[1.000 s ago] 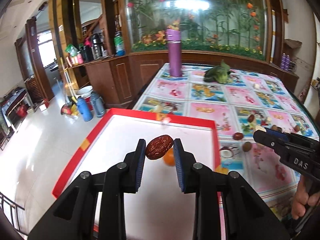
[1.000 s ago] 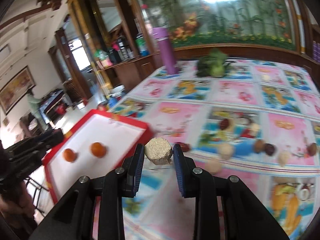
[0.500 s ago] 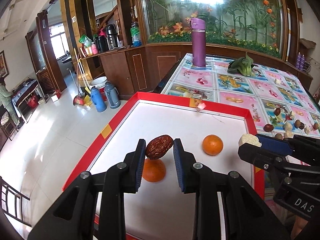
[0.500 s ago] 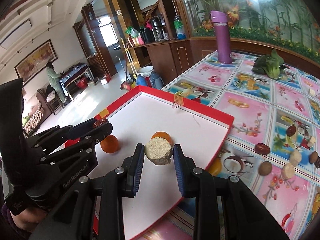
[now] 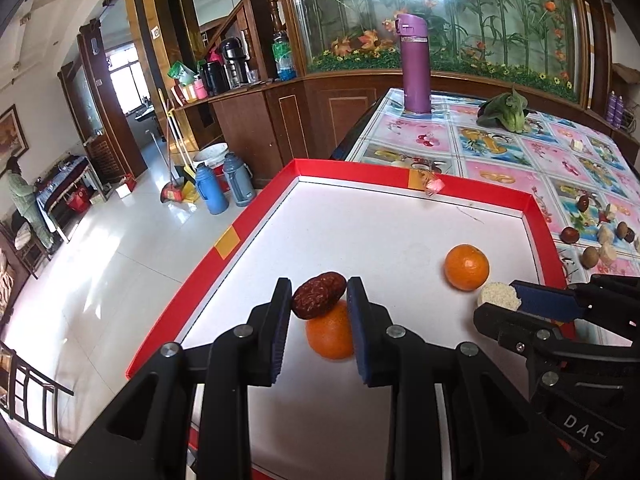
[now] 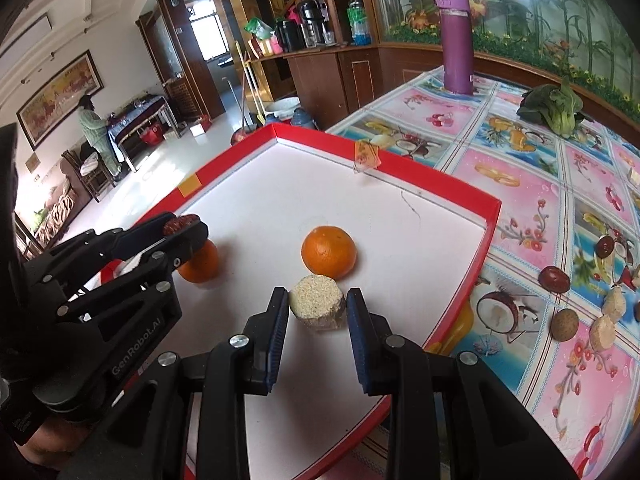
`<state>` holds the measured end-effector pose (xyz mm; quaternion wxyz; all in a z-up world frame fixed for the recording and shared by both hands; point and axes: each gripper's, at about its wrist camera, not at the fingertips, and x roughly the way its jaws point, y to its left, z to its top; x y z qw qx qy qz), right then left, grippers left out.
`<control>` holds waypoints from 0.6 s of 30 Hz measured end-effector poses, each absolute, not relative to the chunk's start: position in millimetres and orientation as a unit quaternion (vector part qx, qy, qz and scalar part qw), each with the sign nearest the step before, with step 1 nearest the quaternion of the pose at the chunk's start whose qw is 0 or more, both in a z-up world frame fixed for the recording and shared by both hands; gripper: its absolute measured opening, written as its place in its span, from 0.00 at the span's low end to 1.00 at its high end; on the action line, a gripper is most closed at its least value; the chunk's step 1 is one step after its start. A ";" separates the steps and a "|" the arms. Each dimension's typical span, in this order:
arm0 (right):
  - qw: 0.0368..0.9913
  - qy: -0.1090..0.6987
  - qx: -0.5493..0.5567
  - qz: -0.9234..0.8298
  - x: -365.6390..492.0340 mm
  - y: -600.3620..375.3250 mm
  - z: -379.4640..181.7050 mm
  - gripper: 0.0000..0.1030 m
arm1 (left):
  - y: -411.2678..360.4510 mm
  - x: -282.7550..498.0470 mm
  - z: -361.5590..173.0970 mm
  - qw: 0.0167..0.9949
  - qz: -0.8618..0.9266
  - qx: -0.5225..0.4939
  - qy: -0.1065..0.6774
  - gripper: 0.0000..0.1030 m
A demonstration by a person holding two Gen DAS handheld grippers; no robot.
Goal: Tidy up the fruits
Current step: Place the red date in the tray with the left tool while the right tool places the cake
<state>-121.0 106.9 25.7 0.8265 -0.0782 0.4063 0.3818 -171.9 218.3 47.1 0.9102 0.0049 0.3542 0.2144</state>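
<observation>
Red date clamped in left gripper jaws—half-hiding an orange—right gripper jaws grip a grainy cake.

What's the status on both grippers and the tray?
Left gripper shut on red date. Right gripper shut on beige cake. Both over tray; two oranges underneath.

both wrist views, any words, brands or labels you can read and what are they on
"DAS": on the right gripper body, left wrist view.
"GenRobot.AI": on the left gripper body, right wrist view.
Purple bottle: no readable text.
Framed wall picture: too small to read.
</observation>
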 end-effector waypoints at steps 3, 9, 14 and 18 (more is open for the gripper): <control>0.825 0.412 -0.080 0.378 -121.2 107.6 21.5 0.28 | 217.7 -172.0 46.8 0.910 0.218 0.011 0.353 0.29; 0.828 0.407 -0.092 0.375 -126.2 108.9 22.0 0.28 | 215.8 -170.6 46.2 0.907 0.226 0.021 0.355 0.36; 0.827 0.406 -0.083 0.379 -126.8 104.3 25.2 0.28 | 212.9 -173.6 51.2 0.908 0.229 0.024 0.351 0.41; 0.828 0.408 -0.057 0.380 -123.0 92.3 30.8 0.29 | 206.4 -177.4 62.0 0.911 0.232 0.032 0.338 0.42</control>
